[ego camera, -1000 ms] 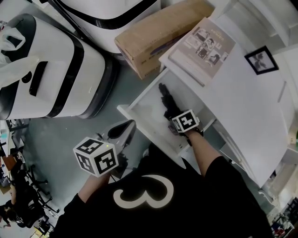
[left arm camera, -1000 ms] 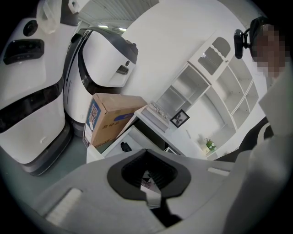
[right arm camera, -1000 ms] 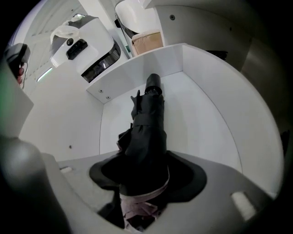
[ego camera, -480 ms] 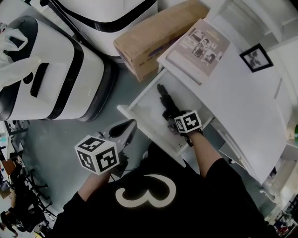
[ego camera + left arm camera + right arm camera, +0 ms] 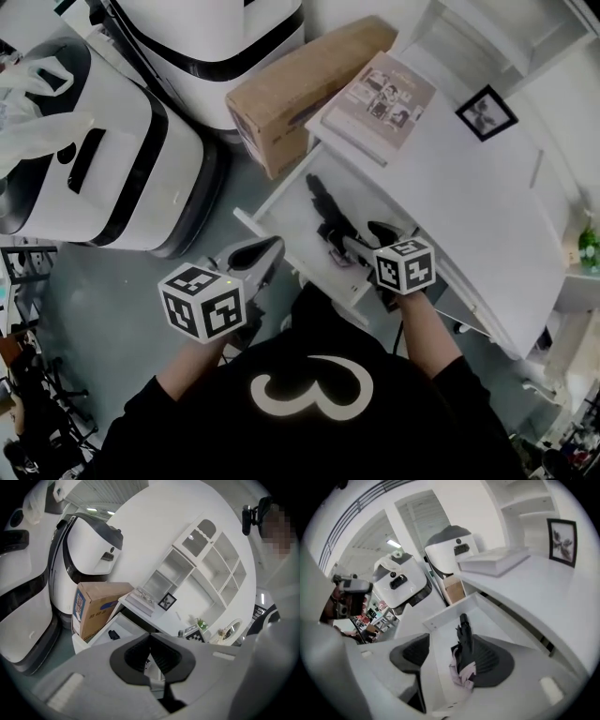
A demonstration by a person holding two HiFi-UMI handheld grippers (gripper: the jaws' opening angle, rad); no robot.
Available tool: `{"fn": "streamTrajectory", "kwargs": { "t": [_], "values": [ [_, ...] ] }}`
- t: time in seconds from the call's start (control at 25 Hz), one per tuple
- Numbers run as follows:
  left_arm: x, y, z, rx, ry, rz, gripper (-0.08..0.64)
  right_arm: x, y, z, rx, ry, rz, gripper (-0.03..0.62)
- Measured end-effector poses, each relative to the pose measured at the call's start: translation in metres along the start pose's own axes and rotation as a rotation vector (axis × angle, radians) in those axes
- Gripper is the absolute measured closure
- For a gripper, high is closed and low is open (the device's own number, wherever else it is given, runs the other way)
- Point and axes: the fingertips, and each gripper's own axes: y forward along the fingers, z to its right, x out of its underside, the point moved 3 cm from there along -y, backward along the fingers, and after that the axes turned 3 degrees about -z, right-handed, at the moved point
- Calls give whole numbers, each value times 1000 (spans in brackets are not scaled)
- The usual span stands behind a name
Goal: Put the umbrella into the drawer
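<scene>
The black folded umbrella lies lengthwise in the open white drawer, its pale strap end nearest me. In the right gripper view the umbrella rests on the drawer floor, below and beyond the jaws. My right gripper hangs above the drawer's near end. Its jaws stand wide, closing slightly, and nothing is pressed between them. My left gripper hovers outside the drawer's front left corner. Its pads meet at the tips and hold nothing, as the left gripper view also shows.
A cardboard box stands against the drawer's far side. A book and a framed picture lie on the white desk top. Large white and black machines fill the floor to the left.
My right gripper has risen out of the drawer and opened wider, leaving the umbrella lying there. The left gripper has lifted a little.
</scene>
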Motion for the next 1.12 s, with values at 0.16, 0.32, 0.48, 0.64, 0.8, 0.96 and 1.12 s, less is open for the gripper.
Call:
{"fn": "streamTrajectory", "kwargs": {
  "t": [0.16,0.32,0.48,0.64,0.8,0.96,1.12],
  "values": [
    [3,-8,17,28,37,10,552,-24,-57,-39,-84,13,179,433],
    [4,-20,38,66,67,31,552,-38,-110,-75,-163,73,365,485],
    [-4,-32,62,113,112,55,552,-47,-155,-95,-177,103,517,575],
    [-11,-45,88,159,155,86,552,-45,-183,-108,-135,26,549,589],
    [-12,-52,105,195,191,109,552,-38,-200,-120,-94,-28,570,589],
    [-10,-55,114,213,205,111,552,-33,-209,-131,-100,-41,593,589],
    [-6,-56,121,223,238,103,552,-29,-212,-136,-96,-47,595,589]
  ]
}}
